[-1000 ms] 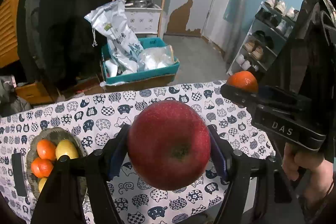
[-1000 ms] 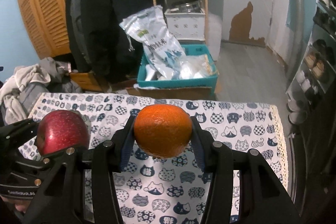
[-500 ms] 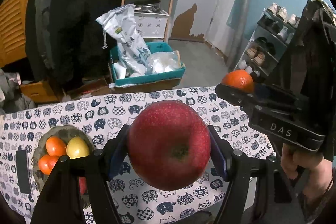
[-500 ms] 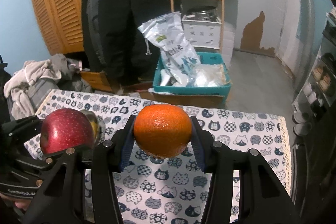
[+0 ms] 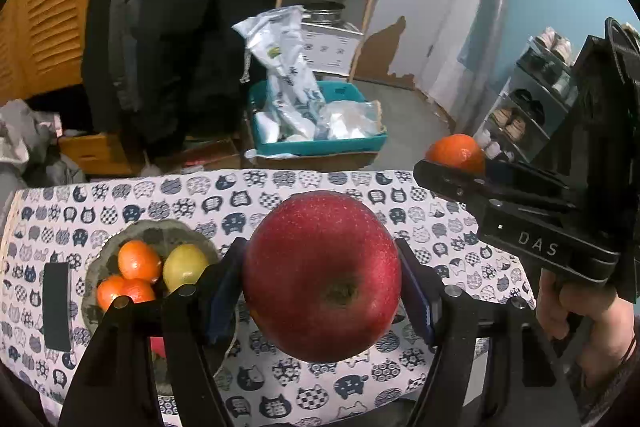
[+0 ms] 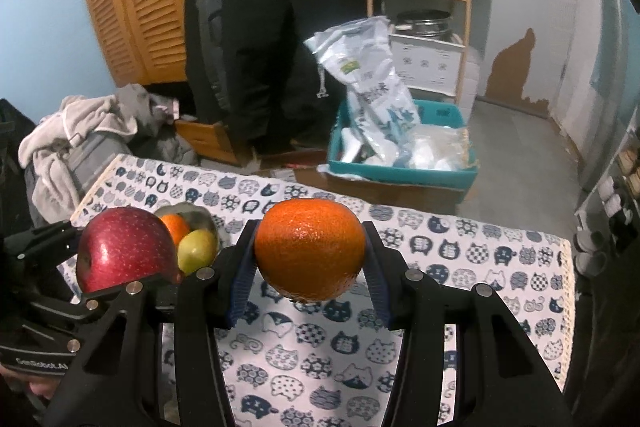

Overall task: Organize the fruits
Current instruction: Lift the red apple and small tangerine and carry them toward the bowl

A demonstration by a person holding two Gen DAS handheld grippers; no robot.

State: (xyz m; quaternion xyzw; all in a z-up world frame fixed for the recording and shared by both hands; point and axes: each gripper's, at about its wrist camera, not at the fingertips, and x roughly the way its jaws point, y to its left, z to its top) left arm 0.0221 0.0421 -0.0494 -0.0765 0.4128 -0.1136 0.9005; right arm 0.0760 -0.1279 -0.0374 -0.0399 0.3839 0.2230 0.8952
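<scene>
L gripper (image 5: 322,279) clamped on red apple (image 5: 322,277), held above table w/ cat-print cloth (image 5: 280,195), just beside bowl (image 5: 160,229). Bowl nr table's left edge; holds oranges (image 5: 139,261) + yellow-green fruit (image 5: 185,266). R gripper (image 6: 310,251) clamped on orange (image 6: 310,250), over cloth mid-table, apart from bowl.

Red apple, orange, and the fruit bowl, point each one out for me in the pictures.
red apple (image 5: 322,277): left wrist view, front face just above its dimple.
orange (image 6: 310,249): right wrist view, middle of its peel.
fruit bowl (image 5: 154,229): left wrist view, far inner wall by the rim.
</scene>
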